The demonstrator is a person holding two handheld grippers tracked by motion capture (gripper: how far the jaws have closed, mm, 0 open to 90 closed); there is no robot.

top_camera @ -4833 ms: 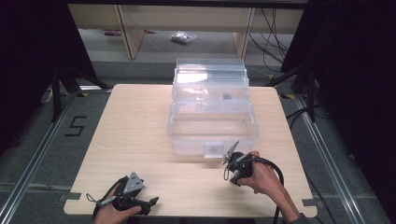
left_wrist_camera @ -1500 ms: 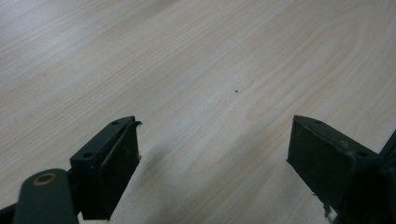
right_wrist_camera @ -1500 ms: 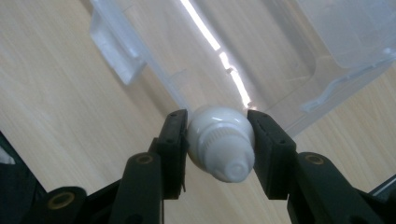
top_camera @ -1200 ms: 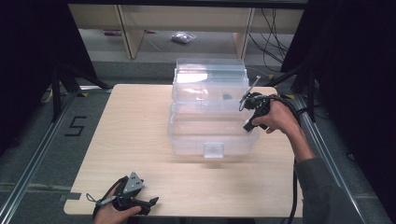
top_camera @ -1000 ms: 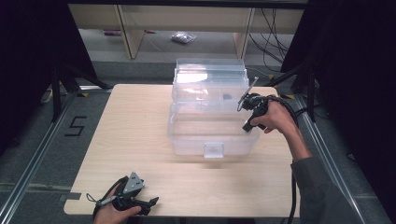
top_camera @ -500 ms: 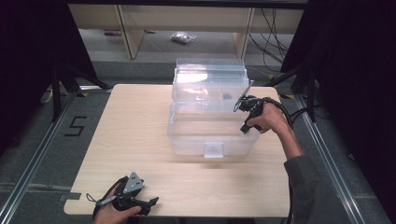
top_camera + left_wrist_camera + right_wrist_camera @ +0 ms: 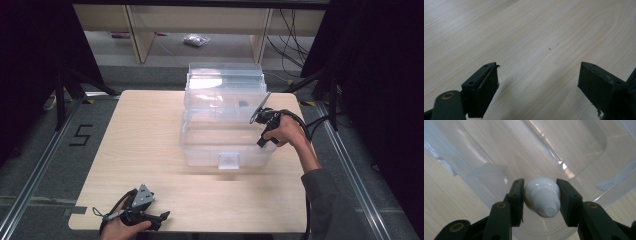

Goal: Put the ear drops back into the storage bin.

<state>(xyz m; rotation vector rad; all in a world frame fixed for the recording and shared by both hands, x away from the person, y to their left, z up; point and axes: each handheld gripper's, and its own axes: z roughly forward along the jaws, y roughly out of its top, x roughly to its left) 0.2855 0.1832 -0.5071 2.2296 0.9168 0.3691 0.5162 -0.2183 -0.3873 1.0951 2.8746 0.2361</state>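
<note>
A clear plastic box [image 7: 200, 145] stands in the middle of the wooden table [image 7: 145, 130], its lid [image 7: 225, 82] raised at the back. My right gripper [image 7: 262, 141] hangs over the box's right side and points down into it. It is shut on a white bulb-shaped object [image 7: 541, 196] with a ribbed collar, and its pads [image 7: 517, 195] press on both sides. Beneath the object lies the box's clear floor [image 7: 586, 152]. My left gripper [image 7: 161, 216] rests at the table's near left edge. Its jaws are open over bare wood [image 7: 536, 37], with nothing between the pads [image 7: 489, 87].
A latch tab [image 7: 228, 161] sits at the middle of the box's front wall. Behind the table stand a low shelf unit [image 7: 145, 30] and a small bag [image 7: 195, 41] on the floor. Cables [image 7: 320, 122] trail off to the right. Floor rails run along both sides.
My right hand has sunk a little toward the box with the white object still gripped. Several seconds ago it was at the box's front. The left gripper has stayed put.
</note>
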